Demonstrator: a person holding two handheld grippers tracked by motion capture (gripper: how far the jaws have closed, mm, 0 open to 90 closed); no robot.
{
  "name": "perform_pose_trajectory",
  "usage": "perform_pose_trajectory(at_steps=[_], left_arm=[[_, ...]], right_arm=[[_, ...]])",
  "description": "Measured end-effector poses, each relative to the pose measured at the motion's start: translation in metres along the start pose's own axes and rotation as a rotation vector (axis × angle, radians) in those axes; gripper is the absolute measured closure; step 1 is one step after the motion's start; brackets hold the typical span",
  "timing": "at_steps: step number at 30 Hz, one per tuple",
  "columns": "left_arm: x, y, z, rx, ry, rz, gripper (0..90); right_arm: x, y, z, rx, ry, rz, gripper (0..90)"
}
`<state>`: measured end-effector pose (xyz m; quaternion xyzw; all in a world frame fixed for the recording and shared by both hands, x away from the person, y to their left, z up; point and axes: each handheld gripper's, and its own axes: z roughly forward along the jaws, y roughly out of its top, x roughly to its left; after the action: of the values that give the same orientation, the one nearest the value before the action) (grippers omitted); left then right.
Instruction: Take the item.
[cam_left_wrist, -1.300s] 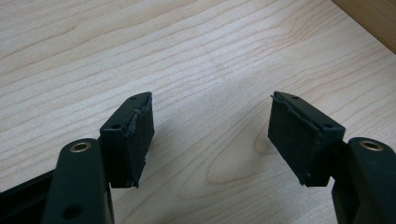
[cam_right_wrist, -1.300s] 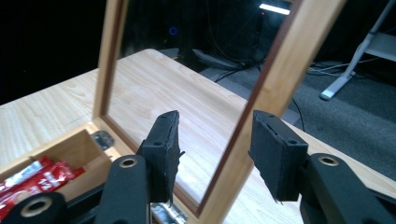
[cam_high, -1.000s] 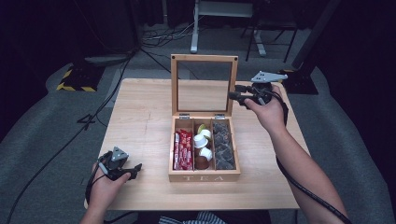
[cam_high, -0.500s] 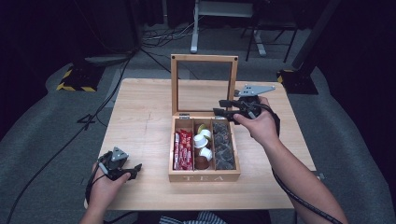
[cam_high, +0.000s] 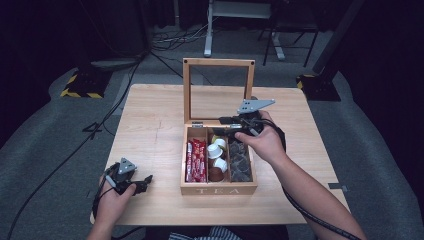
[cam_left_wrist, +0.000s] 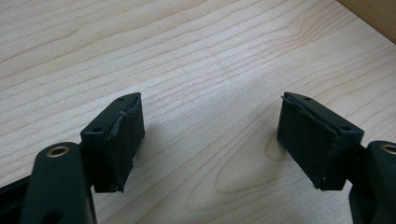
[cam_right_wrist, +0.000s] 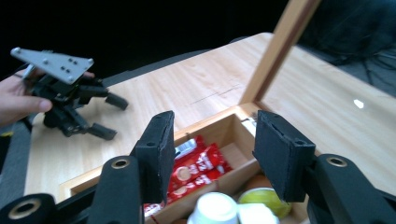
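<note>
The high view looks forward and down over the whole surface from the person's side. The left tool's camera sits close above bare wood just ahead of its jaws. The right tool's camera peers low across the tea box; it shares the box and left tool with the high view.

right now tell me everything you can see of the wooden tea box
The tea box is light wood with TEA lettered on its front wall. It sits on the table, right of centre. Its framed lid with a clear pane stands upright at the back. Three compartments run front to back: red packets left, white and brown capsules in the middle, dark packets right. The right gripper hovers open over its far end.
</note>
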<state>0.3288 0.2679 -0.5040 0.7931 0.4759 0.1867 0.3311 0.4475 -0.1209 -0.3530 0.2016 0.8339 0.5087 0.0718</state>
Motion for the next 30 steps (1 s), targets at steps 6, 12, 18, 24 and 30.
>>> perform_pose_trajectory(at_steps=[6,12,18,24,30], left_arm=[[0.000,0.000,0.000,0.000,0.000,-0.004,22.8],[0.000,0.000,0.000,0.000,0.002,-0.004,22.8],[0.000,0.000,0.000,0.000,0.002,-0.003,22.8],[0.000,0.000,0.000,0.000,0.002,-0.003,22.7],[0.000,0.000,0.000,0.002,0.003,0.000,22.8]], right_arm=[[0.010,-0.001,0.016,0.049,0.035,-0.006,48.9],[0.022,-0.007,0.040,0.126,0.066,0.014,51.3],[0.026,-0.017,0.057,0.222,0.013,0.034,51.8],[0.031,-0.026,0.074,0.300,0.006,0.045,52.3],[0.035,-0.031,0.082,0.338,0.017,0.044,51.7]])
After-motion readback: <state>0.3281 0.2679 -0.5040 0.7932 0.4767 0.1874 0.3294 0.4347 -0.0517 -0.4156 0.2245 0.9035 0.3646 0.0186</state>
